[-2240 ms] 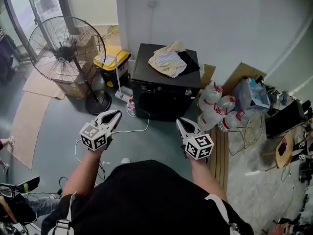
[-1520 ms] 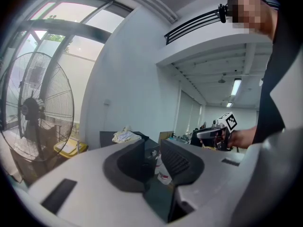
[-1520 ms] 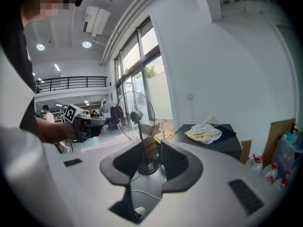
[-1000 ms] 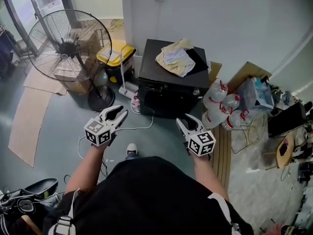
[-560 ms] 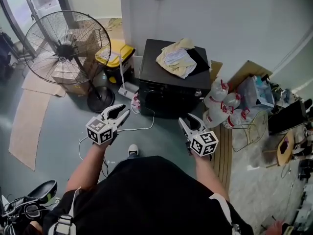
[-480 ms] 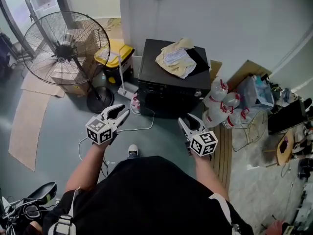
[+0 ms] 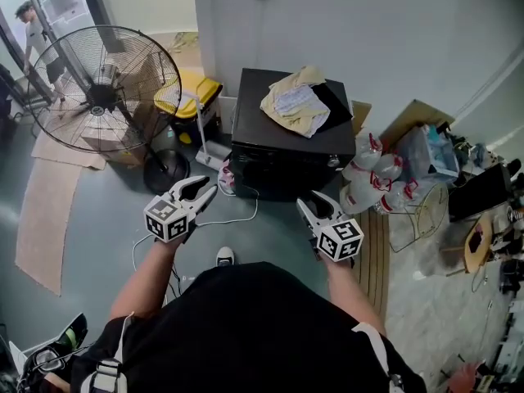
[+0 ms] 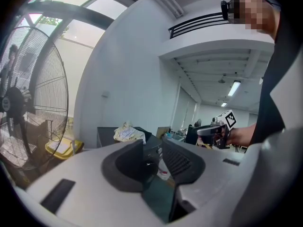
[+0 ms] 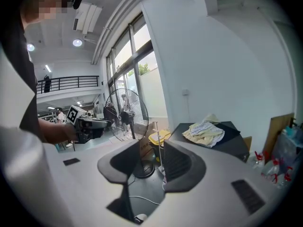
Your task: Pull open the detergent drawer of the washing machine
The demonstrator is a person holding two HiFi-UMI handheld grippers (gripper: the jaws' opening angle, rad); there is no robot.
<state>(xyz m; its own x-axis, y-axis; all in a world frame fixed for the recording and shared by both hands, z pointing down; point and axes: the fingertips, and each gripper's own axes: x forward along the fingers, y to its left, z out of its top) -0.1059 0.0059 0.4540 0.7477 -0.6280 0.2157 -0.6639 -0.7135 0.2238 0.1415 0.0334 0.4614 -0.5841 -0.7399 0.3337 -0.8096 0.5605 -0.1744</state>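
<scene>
- Washing machine [image 7: 260, 117]: a black, box-shaped unit standing on the grey floor against the white wall, ahead of both grippers and well apart from them. The flat top is dark and matt, and the front face is in shadow.
- Detergent drawer: it cannot be told apart on the dark front from any view, and no part of the front stands out from the casing.
- Cloth [image 7: 295, 105]: a crumpled cream and pale-yellow bundle lying on the machine's top, toward the rear right, over a black sheet.
- Left gripper [image 7: 199, 188]: held in the air over the floor, pointing toward the machine's front left corner. The jaws have just been opening and stand wide apart, with nothing between them.
- Right gripper [image 7: 313, 205]: held in the air near the machine's front right corner. The jaws are apart with a clear gap, gripping nothing.
- Pedestal fan [image 7: 102, 92]: stands to the left of the machine.
- Yellow-lidded bin [image 7: 192, 97]: sits between the fan and the machine.
- Clear bottles with red caps [image 7: 368, 178]: clustered on the floor just to the right of the machine.
- White cable [image 7: 237, 217]: trails on the floor before the machine.
</scene>
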